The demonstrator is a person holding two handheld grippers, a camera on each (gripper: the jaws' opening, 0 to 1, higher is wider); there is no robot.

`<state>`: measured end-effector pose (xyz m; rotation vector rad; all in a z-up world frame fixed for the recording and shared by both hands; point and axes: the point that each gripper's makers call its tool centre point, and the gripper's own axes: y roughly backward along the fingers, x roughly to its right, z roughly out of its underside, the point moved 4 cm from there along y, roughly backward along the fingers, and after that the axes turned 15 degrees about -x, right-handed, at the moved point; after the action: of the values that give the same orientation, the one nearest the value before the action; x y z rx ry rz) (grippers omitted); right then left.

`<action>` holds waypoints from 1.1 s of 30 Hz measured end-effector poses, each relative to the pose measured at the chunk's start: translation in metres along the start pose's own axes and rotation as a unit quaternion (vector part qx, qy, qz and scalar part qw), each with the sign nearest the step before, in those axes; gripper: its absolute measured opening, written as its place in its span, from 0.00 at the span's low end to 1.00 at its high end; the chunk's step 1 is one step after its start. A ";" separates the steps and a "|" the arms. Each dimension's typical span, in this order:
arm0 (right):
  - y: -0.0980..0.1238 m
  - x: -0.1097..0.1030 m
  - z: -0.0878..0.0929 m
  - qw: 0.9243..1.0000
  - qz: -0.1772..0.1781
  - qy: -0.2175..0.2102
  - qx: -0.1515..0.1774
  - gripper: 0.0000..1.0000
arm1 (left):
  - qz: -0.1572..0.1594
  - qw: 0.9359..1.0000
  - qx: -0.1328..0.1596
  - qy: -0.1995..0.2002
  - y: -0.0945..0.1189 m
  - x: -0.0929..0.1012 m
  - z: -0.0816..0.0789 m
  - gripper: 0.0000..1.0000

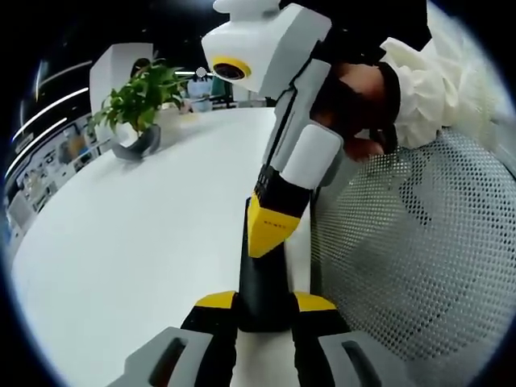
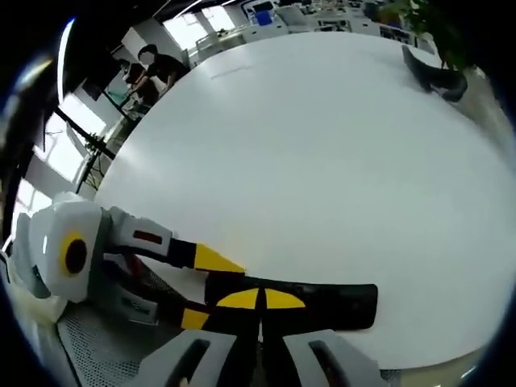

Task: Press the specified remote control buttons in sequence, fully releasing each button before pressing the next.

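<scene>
Remote, black and slim, lies at the white bench's edge, and we see our left claw closed on its near end, yellow tips either side. Our right claw comes in from above there, its yellow tips together and resting on the remote's top face. In the right gripper view the remote lies crosswise, the right claw shut with its tips on it, and the left claw grips it from the left. A potted plant stands far across the bench. A mesh chair sits beside the edge.
</scene>
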<state>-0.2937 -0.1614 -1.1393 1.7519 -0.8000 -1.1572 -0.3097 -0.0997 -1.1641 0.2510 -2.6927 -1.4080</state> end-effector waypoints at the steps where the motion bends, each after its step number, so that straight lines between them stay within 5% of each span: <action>1: 0.005 -0.001 -0.004 1.000 -0.008 -0.001 0.019 0.00 | 0.000 1.000 0.000 0.001 0.000 0.000 0.000 0.25; 7: 0.050 -0.002 -0.027 0.987 0.027 0.027 0.156 0.00 | -0.005 1.000 -0.001 0.008 -0.001 -0.001 -0.002 0.25; 13: 0.092 0.006 -0.020 0.967 0.083 0.042 0.238 0.00 | -0.010 1.000 -0.007 0.015 -0.002 -0.001 -0.004 0.25; 20: 0.140 0.026 -0.010 0.922 0.162 0.021 0.351 0.29 | -0.013 1.000 -0.011 0.021 -0.002 -0.001 -0.004 0.25; 23: 0.140 0.033 -0.006 0.912 0.191 0.023 0.363 0.54 | -0.014 1.000 -0.011 0.020 -0.002 -0.001 -0.003 0.25; 27: 0.129 0.038 -0.002 0.916 0.207 0.014 0.344 0.79 | -0.015 1.000 -0.005 0.021 -0.003 -0.001 -0.004 0.25; 30: 0.135 0.039 -0.003 0.904 0.246 0.032 0.348 0.88 | -0.015 1.000 -0.001 0.022 -0.003 -0.001 -0.003 0.25; 33: 0.132 0.043 -0.001 0.903 0.255 0.032 0.344 0.91 | -0.016 1.000 0.000 0.022 -0.003 -0.001 -0.003 0.25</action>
<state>-0.2834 -0.2527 -1.0354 1.9230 -1.6515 -0.4725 -0.3076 -0.1036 -1.1645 0.3214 -2.6641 -1.3947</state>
